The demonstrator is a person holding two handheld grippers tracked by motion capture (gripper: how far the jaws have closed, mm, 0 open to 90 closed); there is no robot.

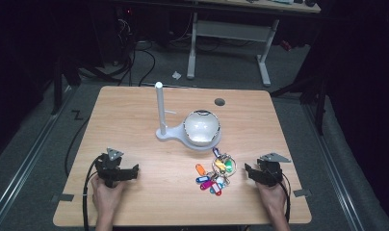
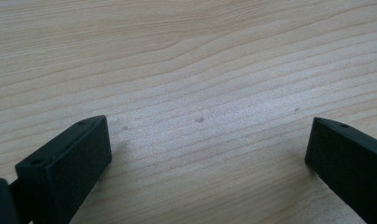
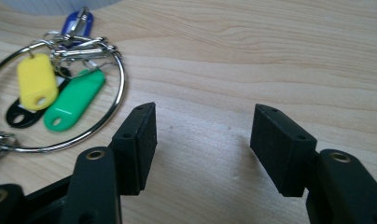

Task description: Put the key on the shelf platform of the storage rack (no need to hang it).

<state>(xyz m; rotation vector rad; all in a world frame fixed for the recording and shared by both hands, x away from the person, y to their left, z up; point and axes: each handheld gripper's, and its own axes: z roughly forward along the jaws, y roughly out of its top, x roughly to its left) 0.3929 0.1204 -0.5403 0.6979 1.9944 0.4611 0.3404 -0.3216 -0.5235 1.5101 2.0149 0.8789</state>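
Black fingers of the right gripper stand partly apart over bare pale wood, with nothing between them and nothing touched; the inner faces are clear of everything. Just beside one finger, in the right gripper view, lies the key ring, a large metal hoop flat on the tabletop, carrying a yellow tag, a green tag, a black tag partly hidden under them and a blue tag at the far side; the hoop's edge comes near the finger but stays apart from it. In the high view the right gripper sits near the front right corner of the tabletop, the key ring close on its inner side, with more coloured tags fanned below the hoop. The left gripper rests near the front left, its fingers spread wide over bare wood grain, holding and touching nothing. Between the two grippers the wood is open. Farther back stands a white stand with an upright post, and a white bowl on its base, well apart from both grippers; the key ring's top lies near the base's front rim.
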